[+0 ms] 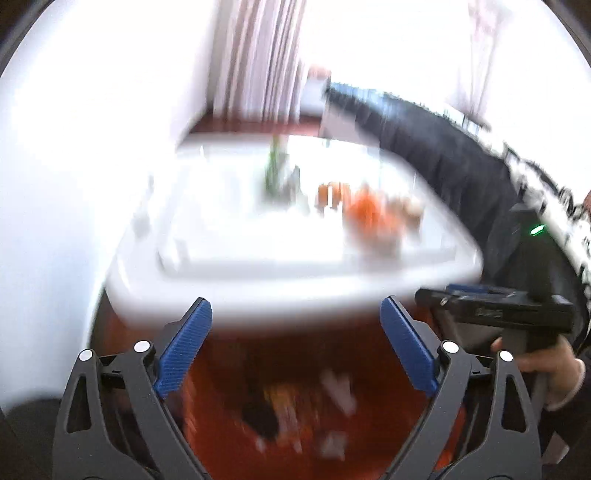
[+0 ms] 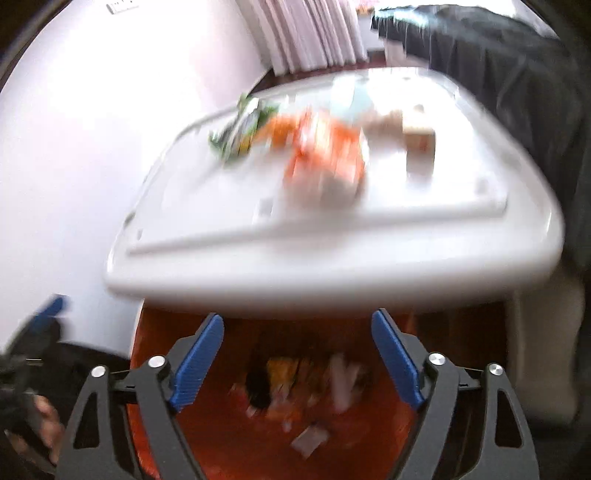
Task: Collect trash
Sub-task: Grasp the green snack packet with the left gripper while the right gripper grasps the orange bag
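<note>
Both tools, left and right, are gaping empty over the bin; next, reaching squarely for the wrappers on the worktop.

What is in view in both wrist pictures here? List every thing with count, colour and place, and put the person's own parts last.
Bin: one, orange-red, on the floor below the table edge, under both grippers; blurred scraps lie inside.
Table: one, white, raised rim, behind the bin.
Orange wrapper: one, orange, middle of the table; blurred.
Green wrapper: one, green with yellow, left part of the table.
Brown box: one, brown, right part of the table; blurred.
Curtain: one, pale striped, behind the table.
Dark cloth: one, black, right of the table.
Left gripper: black, blue pads, open, nothing between them.
Right gripper: black, blue pads, open, nothing between them.
Hand: one, holding the right gripper's handle.
</note>
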The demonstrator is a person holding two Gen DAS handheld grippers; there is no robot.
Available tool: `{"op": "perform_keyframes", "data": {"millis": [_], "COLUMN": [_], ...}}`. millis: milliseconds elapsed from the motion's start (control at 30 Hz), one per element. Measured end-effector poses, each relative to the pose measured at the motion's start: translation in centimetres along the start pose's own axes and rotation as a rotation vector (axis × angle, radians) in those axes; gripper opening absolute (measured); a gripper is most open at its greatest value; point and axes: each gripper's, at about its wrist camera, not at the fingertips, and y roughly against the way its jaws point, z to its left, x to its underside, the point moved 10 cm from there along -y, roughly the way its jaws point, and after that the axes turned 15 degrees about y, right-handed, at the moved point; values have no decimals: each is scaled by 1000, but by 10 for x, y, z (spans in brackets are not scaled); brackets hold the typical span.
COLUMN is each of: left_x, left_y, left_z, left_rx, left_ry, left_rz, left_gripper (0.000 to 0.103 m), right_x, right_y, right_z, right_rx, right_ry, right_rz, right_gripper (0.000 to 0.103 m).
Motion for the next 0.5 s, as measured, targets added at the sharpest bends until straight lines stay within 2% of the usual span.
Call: {"op": "perform_keyframes", "data": {"millis": [100, 167, 233, 333, 500], "left_x": [-47, -74, -89, -103, -104], "left_y": [18, 17, 11, -8, -28], "left_z": [-7, -3, 0, 6, 15], "left_rx": [30, -2, -20, -30, 9], "left_ry": [-7, -11, -3, 29, 84], "left_rz": [-102, -157, -175, -152, -90], "left_gripper": [93, 93, 93, 93, 93], "right_x": [-36, -52, -68, -86, -98], "right_y": [-7, -17, -31, -55, -93], "right_z": [-14, -19, -24, -30, -40], "right_rx": [17, 30, 40, 66, 102], "right_ry": [1, 5, 7, 8, 31], "right_rz": [-8, 0, 12, 33, 86], "right_gripper": [89, 89, 89, 89, 89]}}
